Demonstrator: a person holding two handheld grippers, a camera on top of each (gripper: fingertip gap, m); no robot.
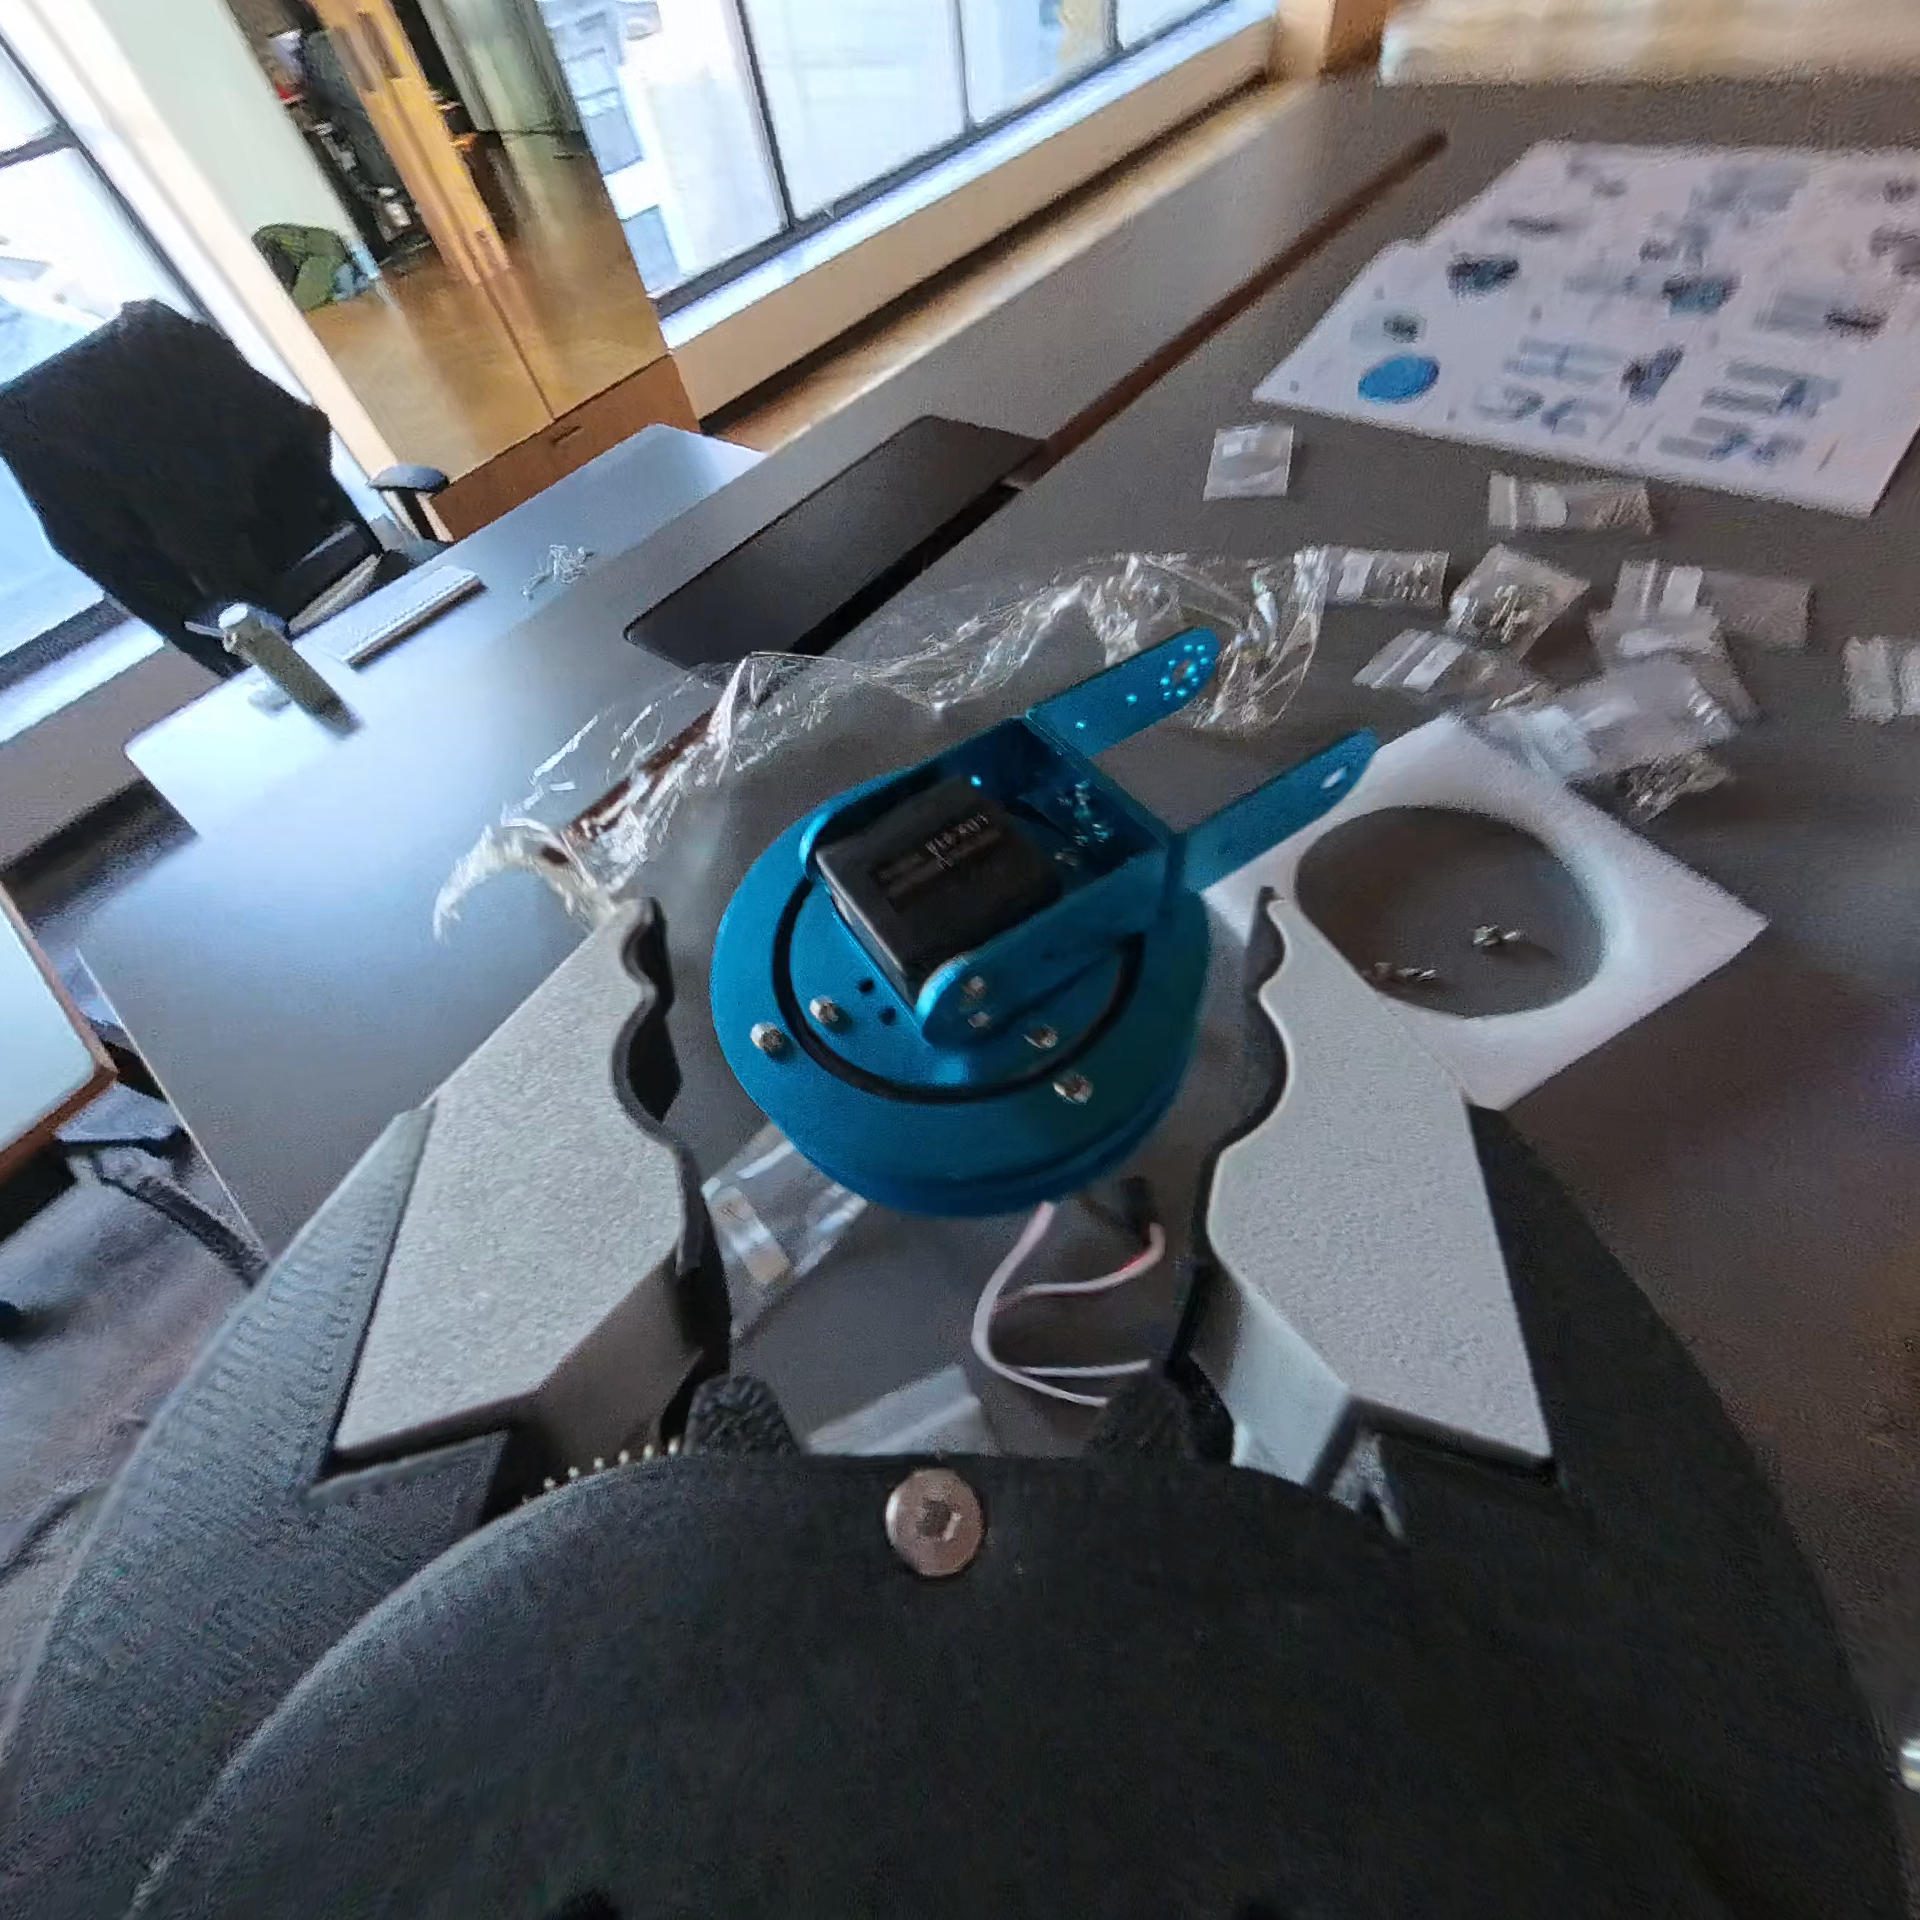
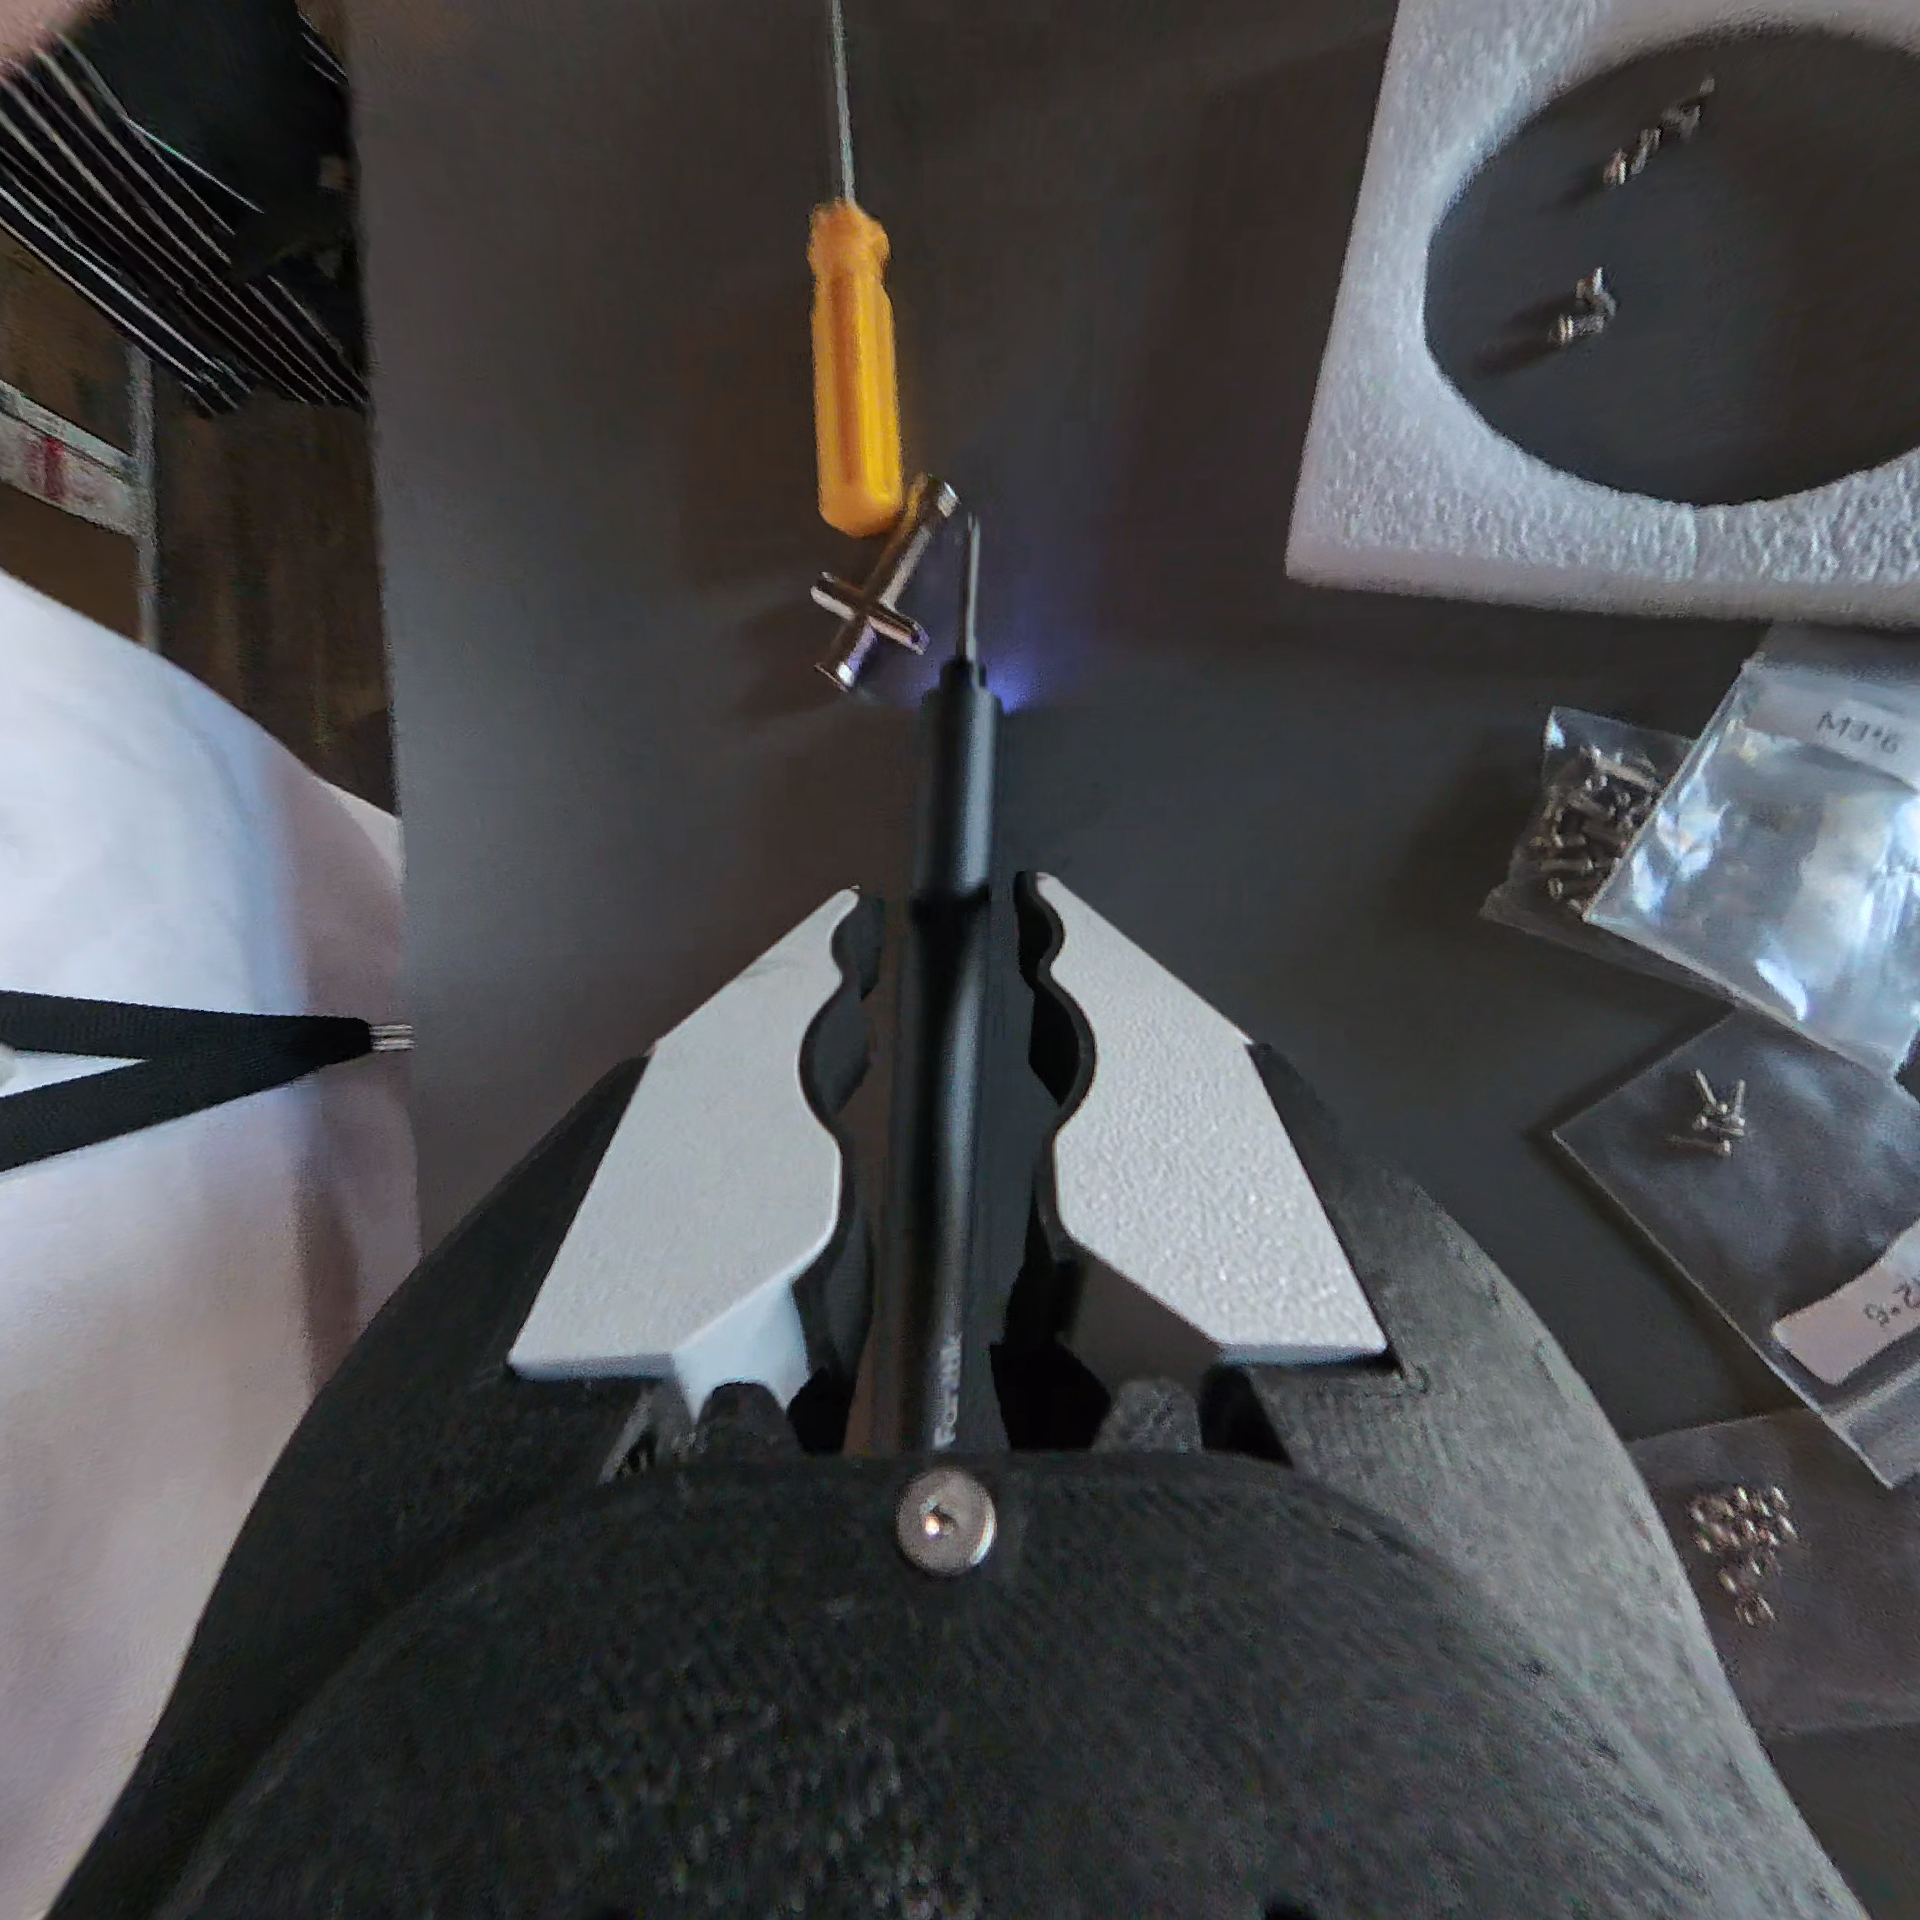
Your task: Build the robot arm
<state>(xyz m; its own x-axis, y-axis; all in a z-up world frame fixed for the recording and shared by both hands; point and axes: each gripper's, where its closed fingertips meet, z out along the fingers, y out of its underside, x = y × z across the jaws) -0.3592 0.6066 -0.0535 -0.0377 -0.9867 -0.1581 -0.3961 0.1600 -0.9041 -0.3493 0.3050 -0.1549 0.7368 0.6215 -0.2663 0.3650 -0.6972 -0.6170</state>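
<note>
Left wrist view shows the left tool (image 1: 961,1039) spread wide around a blue servo turntable base (image 1: 961,997) (foam tray (image 1: 1662,925) at 2 o'clock), while the right tool (image 2: 948,914) clenches a black precision screwdriver (image 2: 951,935) over the tabletop (image 2: 623,623).

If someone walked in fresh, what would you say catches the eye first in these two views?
Most striking is the bright blue round metal base with its black servo block, sitting between the wide-open left tongs on the dark grey table. In the right wrist view, the right tongs grip a slim black screwdriver, its tip near a small silver cross-shaped wrench and an orange-handled screwdriver.
</note>
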